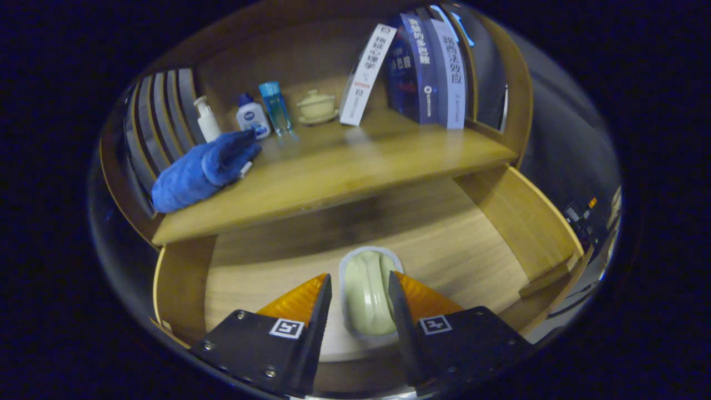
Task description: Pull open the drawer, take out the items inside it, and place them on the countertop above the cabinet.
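My gripper (361, 280) is shut on a pale green oval item (366, 291) with a light grey rim, one finger pressing on each long side. The item hangs over the wooden floor of the pulled-out drawer (472, 244). It looks sharp while the drawer floor behind it is blurred. Beyond the fingers and higher up runs the wooden countertop (355, 166) of the cabinet. The part of the drawer under the countertop lies in shadow.
A rolled blue towel (203, 169) lies at the countertop's left end. Behind it stand a white pump bottle (206, 119), a small white bottle (253, 116) and a blue bottle (275, 108). A lidded cup on a saucer (316, 106) and several books (425, 69) stand further right.
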`<state>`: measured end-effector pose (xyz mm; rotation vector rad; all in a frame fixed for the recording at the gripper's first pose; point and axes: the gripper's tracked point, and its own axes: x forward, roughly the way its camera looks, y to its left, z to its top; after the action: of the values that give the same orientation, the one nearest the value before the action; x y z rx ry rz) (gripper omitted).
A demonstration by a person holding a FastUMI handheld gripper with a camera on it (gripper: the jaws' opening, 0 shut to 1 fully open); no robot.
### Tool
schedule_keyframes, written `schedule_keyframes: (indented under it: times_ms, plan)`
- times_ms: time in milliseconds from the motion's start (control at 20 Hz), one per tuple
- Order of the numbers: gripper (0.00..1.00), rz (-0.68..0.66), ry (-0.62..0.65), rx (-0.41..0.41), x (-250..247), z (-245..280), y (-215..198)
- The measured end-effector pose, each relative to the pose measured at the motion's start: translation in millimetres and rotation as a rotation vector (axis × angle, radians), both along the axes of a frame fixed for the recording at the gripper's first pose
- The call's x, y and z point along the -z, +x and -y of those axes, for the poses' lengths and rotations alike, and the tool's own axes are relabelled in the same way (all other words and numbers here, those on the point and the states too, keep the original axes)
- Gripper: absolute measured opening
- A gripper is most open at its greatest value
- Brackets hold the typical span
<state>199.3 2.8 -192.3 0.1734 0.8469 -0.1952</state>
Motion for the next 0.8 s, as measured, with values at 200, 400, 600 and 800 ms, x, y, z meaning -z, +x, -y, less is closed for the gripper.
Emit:
schedule_keyframes:
  times_ms: [200,400,600,800]
  plan:
    - [0.58,-0.076,-0.019,-0.042,25.8,-2.0,3.6]
    - [0.47,-0.086,-0.066,-0.008,15.7,12.6,2.5]
    - [0.19,-0.062,-0.043,0.017,24.1,17.5,4.8]
    - [0.19,0.009,-0.085,0.018,2.6,24.4,3.3]
